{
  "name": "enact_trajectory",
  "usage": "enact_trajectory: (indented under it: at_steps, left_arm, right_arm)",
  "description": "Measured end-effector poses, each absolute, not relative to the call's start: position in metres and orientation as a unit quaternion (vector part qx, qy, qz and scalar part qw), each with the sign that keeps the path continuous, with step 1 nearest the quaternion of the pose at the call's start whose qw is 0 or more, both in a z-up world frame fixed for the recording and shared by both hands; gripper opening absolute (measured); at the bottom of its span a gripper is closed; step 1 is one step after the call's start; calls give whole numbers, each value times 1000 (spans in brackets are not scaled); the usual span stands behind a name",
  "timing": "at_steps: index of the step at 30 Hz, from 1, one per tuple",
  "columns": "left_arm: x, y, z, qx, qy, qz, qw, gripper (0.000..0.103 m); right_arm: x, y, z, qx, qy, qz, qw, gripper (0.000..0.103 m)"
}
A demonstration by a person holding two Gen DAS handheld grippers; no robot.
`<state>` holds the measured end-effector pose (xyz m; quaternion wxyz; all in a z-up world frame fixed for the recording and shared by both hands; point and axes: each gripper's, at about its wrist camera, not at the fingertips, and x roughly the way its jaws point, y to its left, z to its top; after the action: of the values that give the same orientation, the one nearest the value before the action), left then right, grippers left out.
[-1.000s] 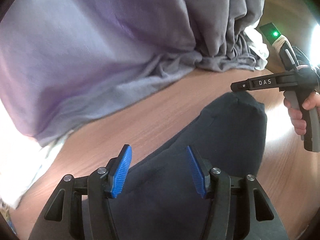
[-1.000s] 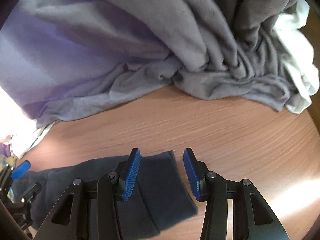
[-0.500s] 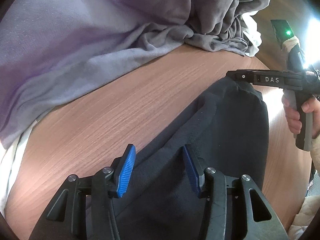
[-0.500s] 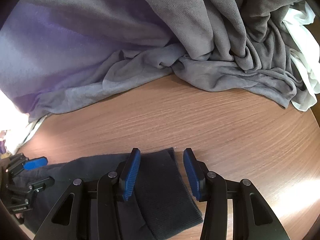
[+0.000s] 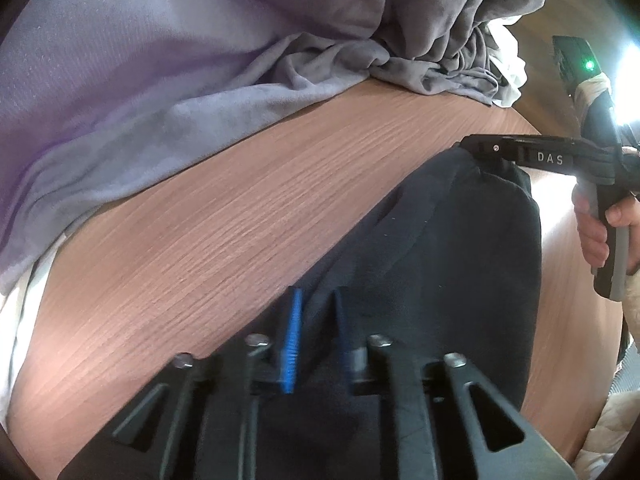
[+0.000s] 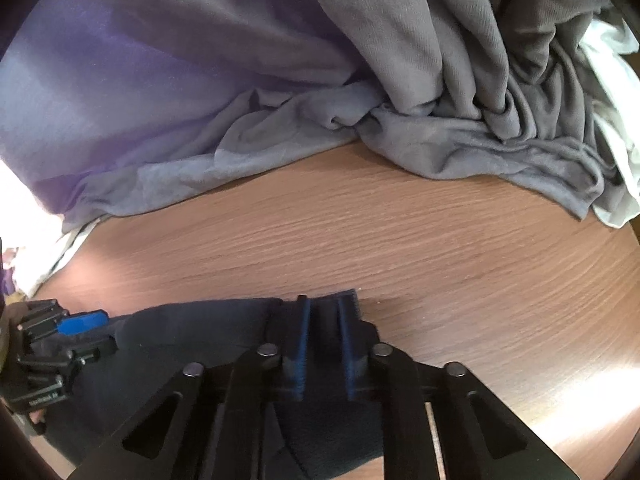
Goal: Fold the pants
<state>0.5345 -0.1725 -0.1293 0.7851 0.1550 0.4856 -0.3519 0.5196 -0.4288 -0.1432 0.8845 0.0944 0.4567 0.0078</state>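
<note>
Dark navy pants point(image 5: 460, 260) lie on the wooden table point(image 5: 240, 220). My left gripper point(image 5: 316, 308) is shut, its blue pads pinching a fold at the pants' near edge. In the right wrist view my right gripper point(image 6: 323, 312) is closing on the ribbed cuff end of the pants point(image 6: 192, 328), with the fabric squeezed between its pads. The right gripper point(image 5: 496, 160) also shows side-on in the left wrist view, at the far end of the pants, held by a hand point(image 5: 600, 224). The left gripper point(image 6: 80, 328) appears at the left edge of the right wrist view, on the same garment.
A big heap of grey and lilac clothes point(image 5: 200, 60) fills the back of the table point(image 6: 400, 240), with white cloth point(image 6: 616, 120) at its right end and more white fabric point(image 5: 24, 320) at the left. Bare wood lies between the heap point(image 6: 280, 80) and the pants.
Both grippers went from standing open over the pants to pinched on the fabric. The left gripper also came down and forward onto the pants; the right one stayed in place.
</note>
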Motion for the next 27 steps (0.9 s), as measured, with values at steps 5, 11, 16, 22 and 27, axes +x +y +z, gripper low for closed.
enact_trajectory:
  at_steps: [5,11,16,22,27]
  left_arm:
    - [534,-171,-115,157,461,-331,808,9]
    - [547,-174,-132,156,476,-310,808,10]
    - [544,-181,-132,177,465,-300,814,15]
    - [531,-168,-96,129,420,-281,853,46]
    - [500,-148,-56,116,378,-283,874,55]
  right_arm:
    - [505,-433,-127,80,412,-20,907,7]
    - [514,-436,-134,63,410,-49,909,6]
    - [516,-451,-145,61,426,-92,898,1]
    - [506,-452,-123,69,414,-111,901,23]
    - [486,-434,-88,51,382,-101,917,37]
